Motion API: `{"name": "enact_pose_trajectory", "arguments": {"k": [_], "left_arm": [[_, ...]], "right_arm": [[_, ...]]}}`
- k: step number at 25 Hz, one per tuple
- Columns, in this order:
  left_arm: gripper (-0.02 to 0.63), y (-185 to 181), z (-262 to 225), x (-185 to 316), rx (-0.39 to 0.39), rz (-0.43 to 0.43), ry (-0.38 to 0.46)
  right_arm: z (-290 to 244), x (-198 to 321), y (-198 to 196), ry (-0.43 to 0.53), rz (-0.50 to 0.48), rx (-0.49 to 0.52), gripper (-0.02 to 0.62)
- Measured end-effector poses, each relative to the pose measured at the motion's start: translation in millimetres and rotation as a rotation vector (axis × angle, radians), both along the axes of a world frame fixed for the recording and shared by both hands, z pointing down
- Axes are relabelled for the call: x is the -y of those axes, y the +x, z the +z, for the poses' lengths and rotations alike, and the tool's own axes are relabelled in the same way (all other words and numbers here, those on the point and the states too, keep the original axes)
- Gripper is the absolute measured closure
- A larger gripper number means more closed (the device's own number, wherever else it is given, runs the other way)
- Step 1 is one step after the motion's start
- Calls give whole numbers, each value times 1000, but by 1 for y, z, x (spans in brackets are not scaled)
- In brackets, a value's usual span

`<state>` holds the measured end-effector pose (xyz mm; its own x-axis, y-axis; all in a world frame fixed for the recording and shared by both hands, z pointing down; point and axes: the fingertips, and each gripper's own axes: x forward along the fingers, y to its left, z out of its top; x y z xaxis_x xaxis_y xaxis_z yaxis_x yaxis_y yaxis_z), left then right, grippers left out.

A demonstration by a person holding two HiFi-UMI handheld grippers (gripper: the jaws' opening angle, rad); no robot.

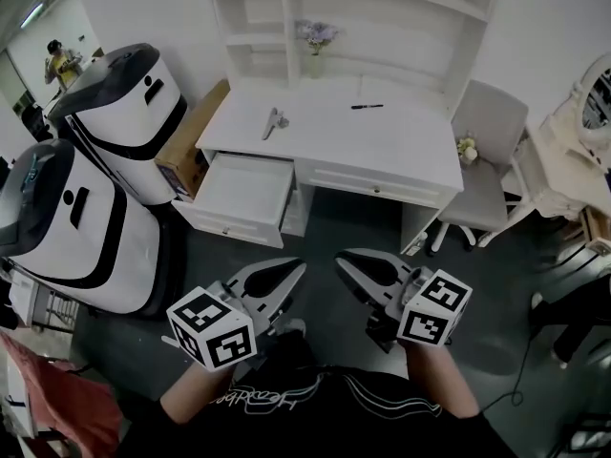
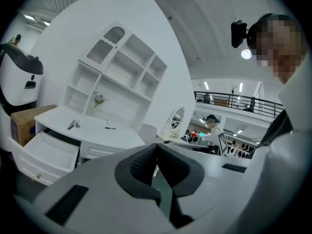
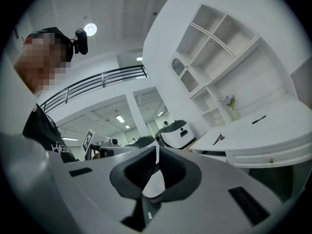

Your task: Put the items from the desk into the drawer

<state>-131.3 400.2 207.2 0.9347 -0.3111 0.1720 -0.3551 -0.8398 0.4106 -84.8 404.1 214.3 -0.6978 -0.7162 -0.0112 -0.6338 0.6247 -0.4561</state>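
White room, white table point(image 1: 382, 146) at the far side, its left drawer point(image 1: 243, 191) open but bare. Nothing's done yet: the pen point(image 1: 367, 107) and small grey tool point(image 1: 275, 122) sit on top. Left gripper point(image 1: 294, 269) and right gripper point(image 1: 344, 259) hang near, well short of it, fingers closed on nothing.

We wear: black short-sleeved shirt point(image 1: 315, 410), white stripes, lettering. Beyond the shirt: grey, black-padded left gripper point(image 1: 294, 269), right gripper point(image 1: 344, 258).
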Motion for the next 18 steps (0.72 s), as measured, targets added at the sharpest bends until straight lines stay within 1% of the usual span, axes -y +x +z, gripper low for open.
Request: {"name": "enact_pose_trajectory", "arguments": {"k": [4,7,11,14,18], "left_arm": [[586,16,5,55,8,0,8],[586,31,15,105,14,7,-6],[586,50,29,189,26,-12,-34],[584,63,36,252,10,-32,-54],[584,78,43,324,9,-47,-13]], "right_arm": [[0,47,30,-10,23,50,545],[13,95,52,-41,48,44,545],[20,167,77,-80,47,76,545],[31,222,91,-116,43,65,545],[41,283,109,-146,52,55,545]]}}
